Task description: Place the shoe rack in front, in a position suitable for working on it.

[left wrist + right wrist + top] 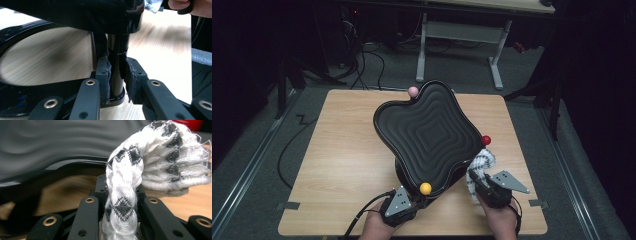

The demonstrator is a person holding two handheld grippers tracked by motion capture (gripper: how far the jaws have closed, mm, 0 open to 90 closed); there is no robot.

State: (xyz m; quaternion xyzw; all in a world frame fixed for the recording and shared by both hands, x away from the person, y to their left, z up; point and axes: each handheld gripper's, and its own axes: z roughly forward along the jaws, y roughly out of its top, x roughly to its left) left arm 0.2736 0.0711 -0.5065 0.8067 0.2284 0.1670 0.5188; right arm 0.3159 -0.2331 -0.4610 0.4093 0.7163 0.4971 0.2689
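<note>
Desk [337, 165] of pale wood carries a black stand with a big wavy-ribbed tray [427, 132] tilted on top, near its middle. Left gripper [404, 202], at the near edge, is clamped on the stand's glossy black post [117, 70], pads pressing it from both sides just above the base. A yellow ball [425, 188] sits at the tray's near corner, a pink ball [413, 91] at the far corner, a red ball [486, 140] at the right. Right gripper [482, 187], just beside the tray's right edge, pinches a black-and-white patterned cloth [140, 172], which bunches up above its jaws.
</note>
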